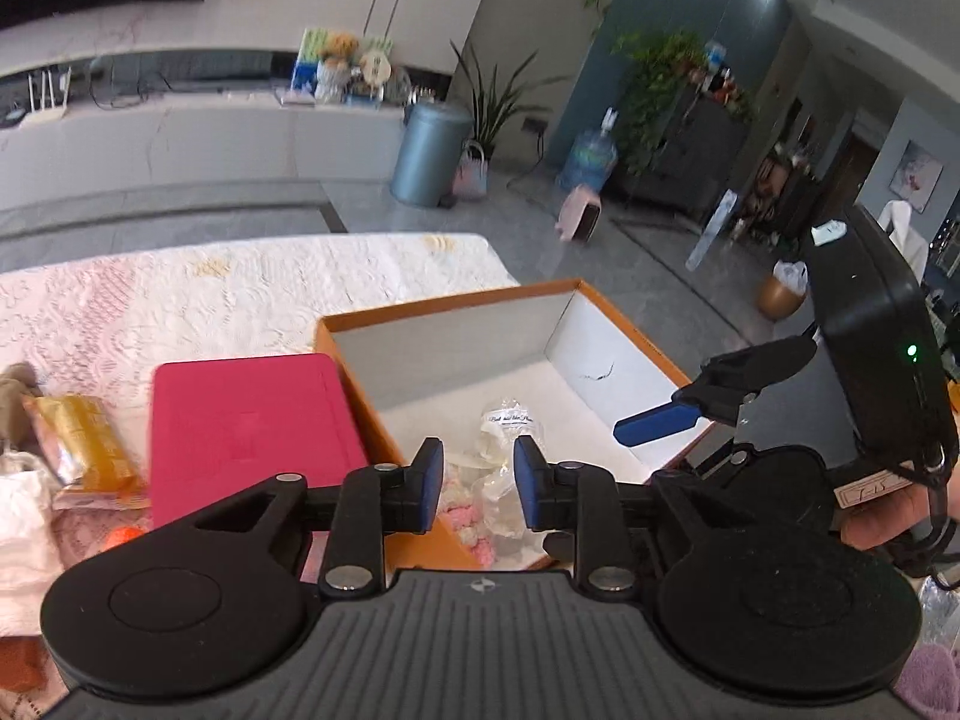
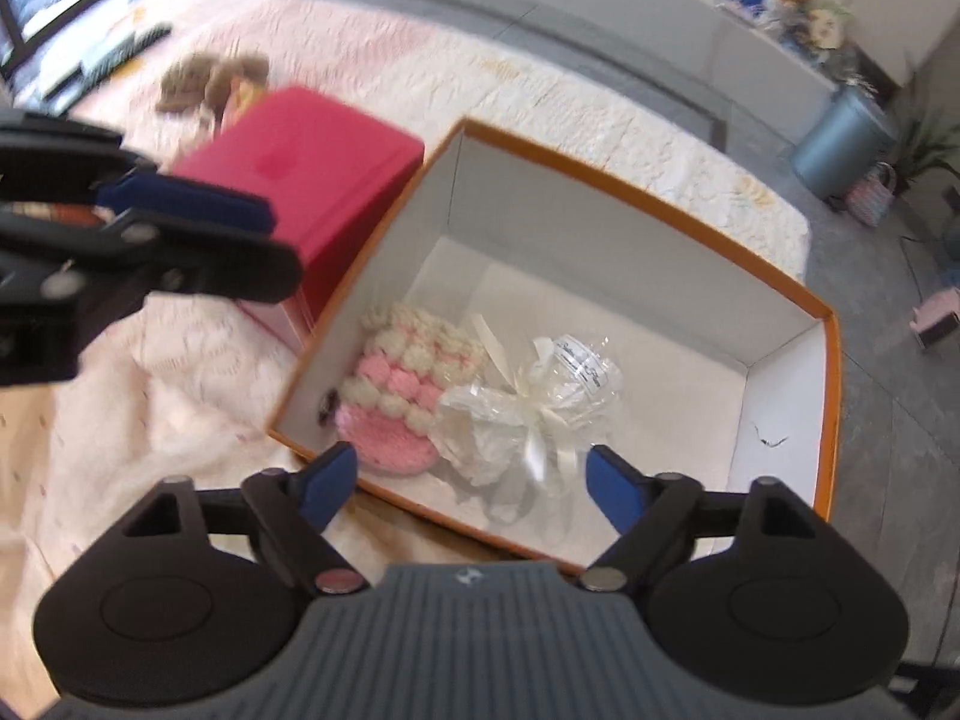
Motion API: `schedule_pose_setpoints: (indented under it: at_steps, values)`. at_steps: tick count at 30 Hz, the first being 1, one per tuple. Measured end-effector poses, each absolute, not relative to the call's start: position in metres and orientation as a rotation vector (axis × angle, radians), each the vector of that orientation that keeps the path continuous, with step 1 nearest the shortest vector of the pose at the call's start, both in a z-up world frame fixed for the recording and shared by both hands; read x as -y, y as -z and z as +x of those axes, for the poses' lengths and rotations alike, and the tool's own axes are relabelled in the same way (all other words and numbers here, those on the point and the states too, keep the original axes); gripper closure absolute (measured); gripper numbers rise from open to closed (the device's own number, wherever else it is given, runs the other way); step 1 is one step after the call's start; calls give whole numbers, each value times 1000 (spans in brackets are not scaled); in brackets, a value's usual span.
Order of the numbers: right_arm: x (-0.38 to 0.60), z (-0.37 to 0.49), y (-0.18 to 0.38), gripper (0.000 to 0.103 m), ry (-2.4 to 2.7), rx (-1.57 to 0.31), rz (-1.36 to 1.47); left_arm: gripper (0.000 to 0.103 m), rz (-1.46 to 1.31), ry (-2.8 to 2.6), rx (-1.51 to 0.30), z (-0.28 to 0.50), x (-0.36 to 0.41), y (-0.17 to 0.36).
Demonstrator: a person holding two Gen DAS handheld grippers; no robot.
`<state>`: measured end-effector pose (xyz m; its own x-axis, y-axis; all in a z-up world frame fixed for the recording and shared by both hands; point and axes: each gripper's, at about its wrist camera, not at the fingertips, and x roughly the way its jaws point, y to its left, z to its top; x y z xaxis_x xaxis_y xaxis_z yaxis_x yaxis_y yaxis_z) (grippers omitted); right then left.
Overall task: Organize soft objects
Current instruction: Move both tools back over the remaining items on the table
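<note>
An orange box [image 2: 831,396] with a white inside stands open on the quilted bed. In it lie a pink and cream crocheted piece [image 2: 393,396] and a clear-wrapped bundle with a cream ribbon [image 2: 540,414]. My right gripper [image 2: 474,483] is open and empty above the box's near edge, over these two. My left gripper [image 1: 479,483] is open with a narrow gap, empty, above the box's near left corner [image 1: 360,354]; the wrapped bundle [image 1: 510,420] shows between its fingers. The left gripper also shows in the right wrist view [image 2: 198,204], over the pink box.
A closed pink box [image 1: 246,426] lies left of the orange box. Further left are a gold packet [image 1: 84,450], a white cloth [image 1: 24,534] and a brown plush toy [image 2: 210,81]. The bed edge and grey floor lie beyond the box.
</note>
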<state>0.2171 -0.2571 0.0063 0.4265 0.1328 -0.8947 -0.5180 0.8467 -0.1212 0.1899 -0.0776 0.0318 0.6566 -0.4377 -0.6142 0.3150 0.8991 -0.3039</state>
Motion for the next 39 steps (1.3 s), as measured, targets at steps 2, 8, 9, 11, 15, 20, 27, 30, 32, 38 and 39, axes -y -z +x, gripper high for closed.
schedule_pose_setpoints:
  at_steps: [2,8,9,11,15,20,27,30,32,38,39]
  values:
    - [256,206,-11,20,-417,-1019,-335,69,-164,414,-713,177,70,-33]
    - [253,170,-18,20,-450,-944,68,60,-182,398,-683,145,36,-31]
    - [248,163,-18,20,-456,-910,109,59,-191,383,-678,139,29,-30]
    - [236,149,-19,20,-469,-868,148,58,-193,343,-666,130,16,-28]
    - [211,125,-14,19,-462,-771,239,58,-202,260,-625,109,-15,-22]
    - [178,104,-6,18,-435,-681,297,58,-218,179,-580,92,-49,-16]
    - [121,86,17,16,-372,-629,237,57,-219,64,-568,72,-92,5]
    - [99,83,31,16,-371,-619,182,57,-205,23,-571,65,-109,14]
    - [85,80,41,17,-369,-617,132,55,-189,-6,-577,62,-118,21]
    - [58,85,62,18,-416,-648,63,48,-230,-97,-626,61,-148,36]
    - [55,88,64,18,-416,-654,52,46,-237,-105,-627,62,-153,37]
